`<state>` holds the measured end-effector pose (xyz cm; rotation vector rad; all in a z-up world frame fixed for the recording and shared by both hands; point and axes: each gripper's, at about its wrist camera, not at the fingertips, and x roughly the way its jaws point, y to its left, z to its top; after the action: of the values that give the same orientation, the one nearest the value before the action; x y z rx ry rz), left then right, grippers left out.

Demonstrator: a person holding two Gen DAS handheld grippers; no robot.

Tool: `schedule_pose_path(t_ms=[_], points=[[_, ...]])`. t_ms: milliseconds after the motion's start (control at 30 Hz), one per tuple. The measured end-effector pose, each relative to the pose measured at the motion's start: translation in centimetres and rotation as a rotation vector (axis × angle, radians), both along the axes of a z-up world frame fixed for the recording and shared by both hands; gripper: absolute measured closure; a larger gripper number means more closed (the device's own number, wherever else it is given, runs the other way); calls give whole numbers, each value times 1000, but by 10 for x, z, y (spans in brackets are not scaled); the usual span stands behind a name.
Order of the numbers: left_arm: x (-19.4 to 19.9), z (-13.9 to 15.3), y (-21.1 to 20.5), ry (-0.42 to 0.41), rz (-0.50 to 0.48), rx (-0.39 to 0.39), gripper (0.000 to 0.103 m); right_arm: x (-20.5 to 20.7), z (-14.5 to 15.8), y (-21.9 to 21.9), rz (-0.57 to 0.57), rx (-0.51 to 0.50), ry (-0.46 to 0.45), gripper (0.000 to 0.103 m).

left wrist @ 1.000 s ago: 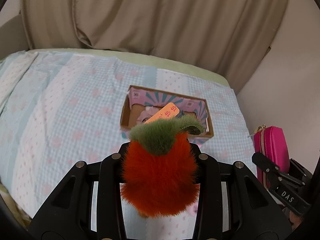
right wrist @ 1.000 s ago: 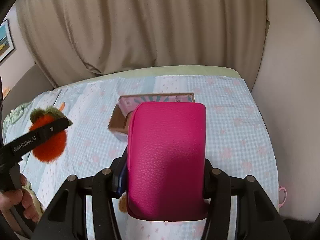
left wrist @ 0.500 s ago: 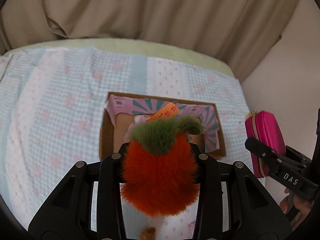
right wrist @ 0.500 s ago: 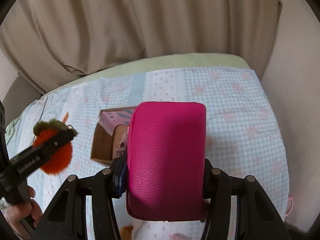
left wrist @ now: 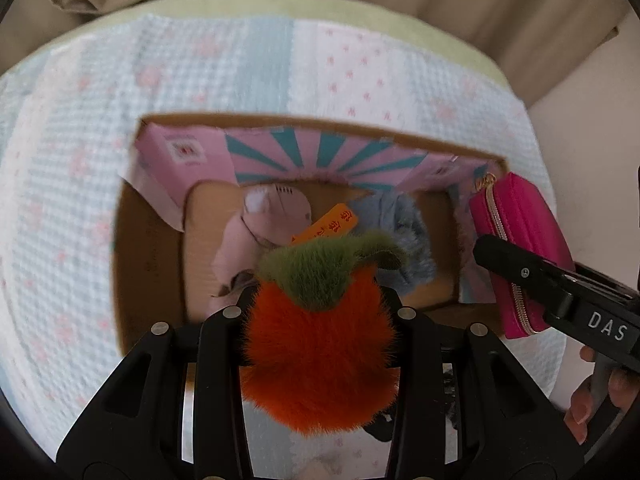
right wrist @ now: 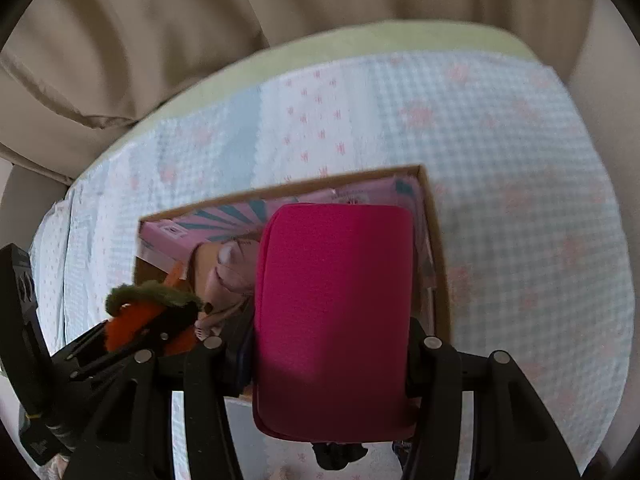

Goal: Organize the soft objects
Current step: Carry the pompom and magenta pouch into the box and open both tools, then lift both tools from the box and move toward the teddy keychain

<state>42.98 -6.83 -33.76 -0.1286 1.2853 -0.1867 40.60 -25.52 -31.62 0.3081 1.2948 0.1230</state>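
My left gripper [left wrist: 320, 316] is shut on a fluffy orange plush with a green top [left wrist: 320, 352], held just above the near side of an open cardboard box [left wrist: 152, 248]. Inside the box lie a pale pink soft toy [left wrist: 276, 208], an orange tag [left wrist: 332, 222] and a blue-grey furry item [left wrist: 400, 224]. My right gripper [right wrist: 332, 344] is shut on a magenta zip pouch [right wrist: 332, 312], which hangs over the right part of the box [right wrist: 436, 240]. From the left wrist view the pouch [left wrist: 520, 240] and right gripper [left wrist: 532, 276] show at the right; the orange plush [right wrist: 136, 320] shows at the right wrist view's left.
The box sits on a bed with a pale blue and pink patterned cover [left wrist: 80, 160], [right wrist: 520, 160]. Beige curtains [right wrist: 200, 12] hang behind the bed and a cream wall [left wrist: 580, 120] borders its right side. A person's fingers [left wrist: 588, 400] hold the right gripper's handle.
Both grippers have come forward and down over the box with their loads, tilting steeply downward. The box now fills the middle of both views and the two grippers are closer together.
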Motion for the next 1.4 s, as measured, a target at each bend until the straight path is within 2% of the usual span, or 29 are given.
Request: schedule_pose_path(t_ms=[167,300,333,400,433,467,500,533,667,1000,1200,1400], points=[[3,-21,-6,35,-18,43,70,8,-26,-1,30,11,39,53],[6,-16,-9,20,-46,62,70,16,-33,-4,25,38,61,53],[8,-13,-10,10,-51,69,65,18,-34,-5,27,47,69,53],[8,-7,-11,3,-69,95,29,24,-33,-3,31,52,74,48],[8,-4,-11,-6,-69,111,0,26,-33,-2,37,52,74,44],[7,-1,-10,-23,-69,120,0,28,-32,-2,40,51,70,27],[5,2,-8,-31,-74,121,0,30,-29,-1,40,57,52,2],[3,2,-7,-25,-79,121,0,31,-25,-1,41,61,31,0],[-1,4,0,-8,-65,103,0,32,-17,2,64,33,-17,0],[-24,28,13,-32,-29,87,0,15,3,0,48,30,-52,0],[-41,59,19,-72,-25,86,0,1,30,2,42,20,-91,0],[-67,103,29,-131,-16,93,0,-22,68,6,56,17,-123,0]])
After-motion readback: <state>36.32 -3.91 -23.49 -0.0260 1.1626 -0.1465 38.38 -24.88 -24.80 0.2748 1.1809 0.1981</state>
